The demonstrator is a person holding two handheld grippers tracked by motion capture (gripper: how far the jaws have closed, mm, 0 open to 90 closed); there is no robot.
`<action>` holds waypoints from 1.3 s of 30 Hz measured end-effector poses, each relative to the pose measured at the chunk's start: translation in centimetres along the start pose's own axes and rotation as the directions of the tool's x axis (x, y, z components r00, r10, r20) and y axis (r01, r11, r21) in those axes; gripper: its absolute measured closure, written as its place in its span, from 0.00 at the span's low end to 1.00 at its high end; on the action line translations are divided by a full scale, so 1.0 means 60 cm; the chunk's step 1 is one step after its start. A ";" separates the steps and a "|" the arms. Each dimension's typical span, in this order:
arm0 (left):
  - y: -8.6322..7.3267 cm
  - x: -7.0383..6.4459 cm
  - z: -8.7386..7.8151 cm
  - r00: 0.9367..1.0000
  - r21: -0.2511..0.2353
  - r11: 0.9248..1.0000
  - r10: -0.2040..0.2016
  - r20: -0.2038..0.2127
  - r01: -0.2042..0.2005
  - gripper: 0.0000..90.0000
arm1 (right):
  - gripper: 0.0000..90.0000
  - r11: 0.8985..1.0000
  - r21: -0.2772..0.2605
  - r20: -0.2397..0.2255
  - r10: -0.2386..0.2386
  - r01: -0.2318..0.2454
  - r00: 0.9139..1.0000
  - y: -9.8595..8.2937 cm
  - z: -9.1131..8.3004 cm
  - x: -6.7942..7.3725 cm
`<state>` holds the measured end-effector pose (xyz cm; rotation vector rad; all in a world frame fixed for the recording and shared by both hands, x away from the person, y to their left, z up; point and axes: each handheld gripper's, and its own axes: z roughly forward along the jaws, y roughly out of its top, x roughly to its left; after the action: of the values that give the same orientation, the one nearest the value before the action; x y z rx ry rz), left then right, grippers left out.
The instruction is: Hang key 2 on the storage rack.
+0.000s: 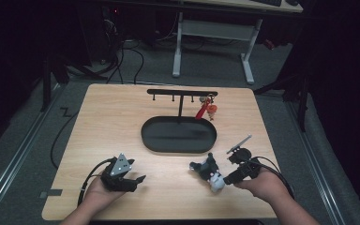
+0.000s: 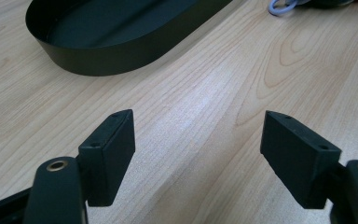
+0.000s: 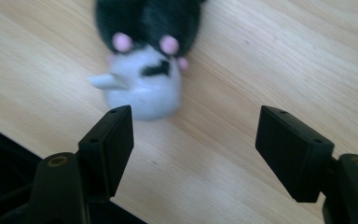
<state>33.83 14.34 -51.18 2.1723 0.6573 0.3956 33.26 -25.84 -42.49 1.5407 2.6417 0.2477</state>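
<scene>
From above, a black-and-white plush toy [image 1: 209,173] lay on the pale wood-grain desk [image 1: 112,126], just beside the right gripper [image 1: 229,180], near a shallow black oval metal tray [image 1: 178,135] with nothing visible inside. The left gripper [image 1: 138,180] rested well apart. In the left gripper view, its matte black fingers [image 2: 112,149] stood spread over bare desk. In the right gripper view, the fingers [image 3: 109,144] stood spread, the blurred, fuzzy, pink-dotted toy just beyond them.

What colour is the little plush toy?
The plush toy is black and white with small pink spots, best seen in the right gripper view.
</scene>
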 end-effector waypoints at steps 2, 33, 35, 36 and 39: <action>0.000 0.000 0.000 1.000 -0.001 1.000 0.002 0.001 -0.002 0.30 | 0.28 1.000 0.003 -0.017 0.000 0.000 1.000 0.008 -0.003 0.010; 0.001 -0.003 0.000 1.000 0.005 1.000 0.023 0.006 -0.023 0.30 | 0.50 0.997 0.075 -0.053 -0.025 0.029 0.998 0.048 0.104 0.042; 0.001 -0.003 0.000 1.000 0.007 1.000 0.023 0.006 -0.023 0.30 | 0.51 0.997 0.075 -0.055 -0.021 0.025 0.998 0.049 0.103 0.042; 0.000 -0.003 0.001 1.000 0.005 1.000 0.023 0.005 -0.023 0.30 | 0.52 0.997 0.073 -0.061 -0.021 0.026 0.998 0.050 0.102 0.041; 0.000 -0.003 0.001 1.000 0.005 1.000 0.023 0.005 -0.023 0.30 | 0.52 0.997 0.064 -0.065 -0.039 0.043 0.997 0.053 0.094 0.041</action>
<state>33.74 14.20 -51.21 2.1864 0.6319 0.4004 35.57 -21.60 -47.46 1.5195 2.7538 0.2132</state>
